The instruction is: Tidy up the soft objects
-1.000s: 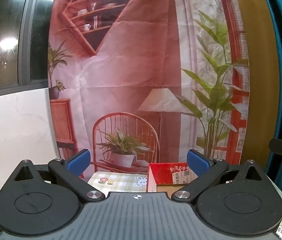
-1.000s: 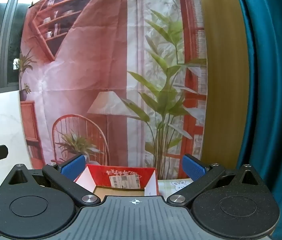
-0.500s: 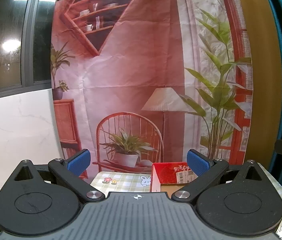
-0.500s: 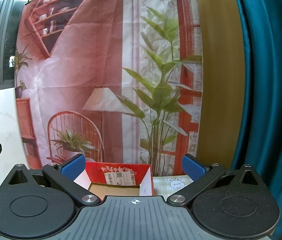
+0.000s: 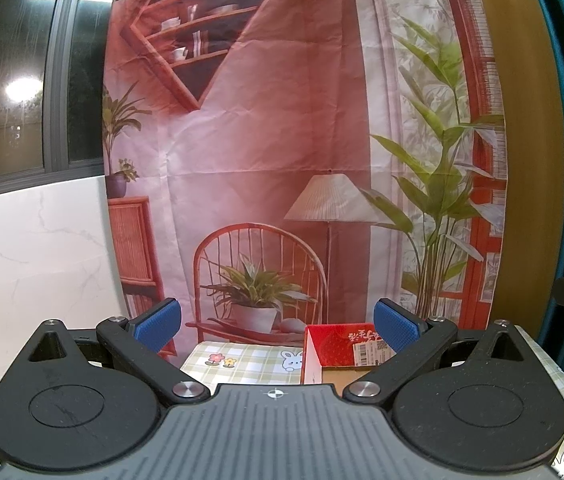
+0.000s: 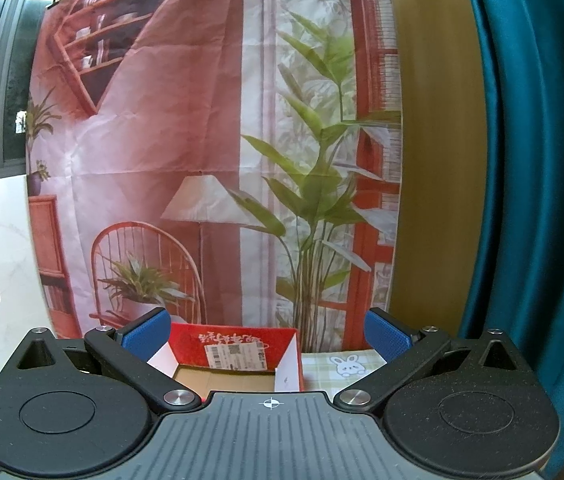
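Note:
My left gripper [image 5: 277, 328] is open and empty, its blue pads wide apart, held above the table and aimed at the back wall. My right gripper [image 6: 267, 334] is also open and empty. An open red cardboard box [image 5: 342, 350] with a white shipping label stands at the back of the table; in the right wrist view the box [image 6: 233, 354] sits straight ahead between the fingers, and its brown floor shows. No soft objects are in view in either frame.
A green checked tablecloth [image 5: 241, 364] with bunny prints covers the table [image 6: 342, 366]. A printed room backdrop [image 5: 282, 140] hangs behind it. A teal curtain [image 6: 542, 160] hangs on the right. A white marble wall [image 5: 33, 260] is on the left.
Both views have shifted slightly; the box sits a little further right in the left wrist view and more of its floor shows in the right wrist view. Both grippers stay open.

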`<state>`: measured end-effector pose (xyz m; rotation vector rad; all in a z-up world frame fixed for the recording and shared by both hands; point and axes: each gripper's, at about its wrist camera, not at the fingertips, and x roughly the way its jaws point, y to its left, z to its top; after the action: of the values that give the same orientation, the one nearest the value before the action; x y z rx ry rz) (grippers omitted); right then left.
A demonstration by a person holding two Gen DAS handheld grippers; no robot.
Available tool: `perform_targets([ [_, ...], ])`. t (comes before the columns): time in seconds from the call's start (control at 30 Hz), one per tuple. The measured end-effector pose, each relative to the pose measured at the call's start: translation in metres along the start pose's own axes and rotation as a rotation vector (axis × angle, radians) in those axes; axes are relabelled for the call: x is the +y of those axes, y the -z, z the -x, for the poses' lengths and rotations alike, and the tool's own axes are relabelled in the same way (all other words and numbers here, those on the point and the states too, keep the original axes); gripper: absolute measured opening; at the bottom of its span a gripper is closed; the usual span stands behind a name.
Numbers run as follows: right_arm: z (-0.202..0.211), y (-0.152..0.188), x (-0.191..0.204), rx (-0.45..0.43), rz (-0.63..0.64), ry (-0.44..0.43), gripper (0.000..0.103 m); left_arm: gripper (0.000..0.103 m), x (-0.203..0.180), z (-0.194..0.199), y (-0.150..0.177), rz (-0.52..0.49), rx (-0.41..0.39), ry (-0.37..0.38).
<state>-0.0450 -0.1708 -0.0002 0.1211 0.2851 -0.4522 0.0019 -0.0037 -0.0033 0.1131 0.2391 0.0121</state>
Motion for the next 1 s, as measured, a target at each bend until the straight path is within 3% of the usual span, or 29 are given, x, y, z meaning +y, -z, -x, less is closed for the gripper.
perform_targets([
  [1.0,-0.0006,0.0014,-0.0002,0.001,0.001,0.004,0.103,0.103,0.0023,-0.0017,0.0018,0.003,0.004,0.002],
])
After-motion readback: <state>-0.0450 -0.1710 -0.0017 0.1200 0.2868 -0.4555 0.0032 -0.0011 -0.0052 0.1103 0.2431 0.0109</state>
